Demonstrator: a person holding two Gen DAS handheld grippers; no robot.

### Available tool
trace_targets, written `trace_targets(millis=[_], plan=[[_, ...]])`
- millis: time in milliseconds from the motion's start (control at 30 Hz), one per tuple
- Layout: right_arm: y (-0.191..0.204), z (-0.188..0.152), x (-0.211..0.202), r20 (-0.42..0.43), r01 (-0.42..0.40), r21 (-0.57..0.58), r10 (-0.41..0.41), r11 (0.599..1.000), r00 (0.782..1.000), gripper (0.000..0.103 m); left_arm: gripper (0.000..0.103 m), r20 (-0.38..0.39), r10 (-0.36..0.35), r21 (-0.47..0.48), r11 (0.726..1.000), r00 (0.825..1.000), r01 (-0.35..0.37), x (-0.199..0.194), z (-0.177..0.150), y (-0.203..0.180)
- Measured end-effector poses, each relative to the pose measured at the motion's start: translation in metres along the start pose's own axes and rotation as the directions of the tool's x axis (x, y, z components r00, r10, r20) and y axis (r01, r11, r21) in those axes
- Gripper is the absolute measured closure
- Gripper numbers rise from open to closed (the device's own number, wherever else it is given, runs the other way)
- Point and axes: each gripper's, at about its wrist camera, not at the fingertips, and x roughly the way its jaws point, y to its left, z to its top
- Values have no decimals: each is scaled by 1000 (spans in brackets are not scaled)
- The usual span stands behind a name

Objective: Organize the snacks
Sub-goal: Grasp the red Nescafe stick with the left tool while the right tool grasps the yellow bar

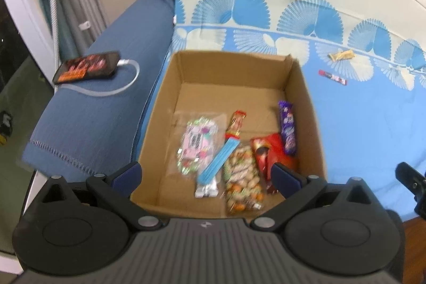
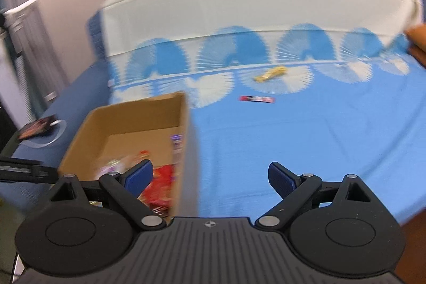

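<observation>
Jaws gaping empty on both grippers, we are eyeing the light, crinkly red-and-white snack stick (image 2: 257,99) ahead; pinching across its narrow middle looks best.

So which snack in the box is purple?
The purple packet leaning by the right wall of the cardboard box. The red packet beside it, the blue strip and the clear candy bags are other colours.
</observation>
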Motion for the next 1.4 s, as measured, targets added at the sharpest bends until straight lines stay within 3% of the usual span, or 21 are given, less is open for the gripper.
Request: trace_targets(millis=[233,400,500,567,700,800,900,967,1067,1133,1300,1333,1400], plan=[[-81,16,36,7,134,97,-135,986,991,9,0,-14,-42,33,999,999,42,23,53,-50],[-145,31,65,2,217,172,-221,961,975,9,0,-48,-108,23,994,993,109,64,117,-124],[-179,38,89,-13,245,186,-247,952,969,9,0,-106,-138,-12,990,985,137,113,162,-186],[-200,49,114,-26,253,175,-252,952,967,8,0,-192,-169,-72,985,967,158,156,188,-223],[-242,82,176,-28,272,127,-271,954,962,8,2,-368,-209,-207,968,906,139,270,226,-288],[-270,108,228,-19,280,65,-280,958,960,8,4,-406,-192,-277,958,893,80,335,235,-318],[-287,133,282,-27,224,5,-224,975,974,8,4,-442,-196,-273,959,875,77,381,239,-343],[-293,151,325,-94,168,53,-163,984,982,8,4,-449,-192,-267,961,873,74,400,237,-352],[-298,172,383,-155,46,216,-12,975,988,8,0,-468,-153,-205,977,870,62,423,232,-357],[-292,185,420,-162,15,301,36,953,986,8,0,-432,-98,-137,990,897,43,422,226,-351],[-263,207,508,-179,10,459,82,888,980,7,0,-412,-116,-132,989,904,66,424,220,-322],[-255,209,518,-170,21,463,66,886,983,0,0,-414,-114,-136,989,903,62,424,220,-318],[-230,215,530,-140,49,404,9,914,990,0,0,-414,-109,-146,988,904,52,424,220,-314]])
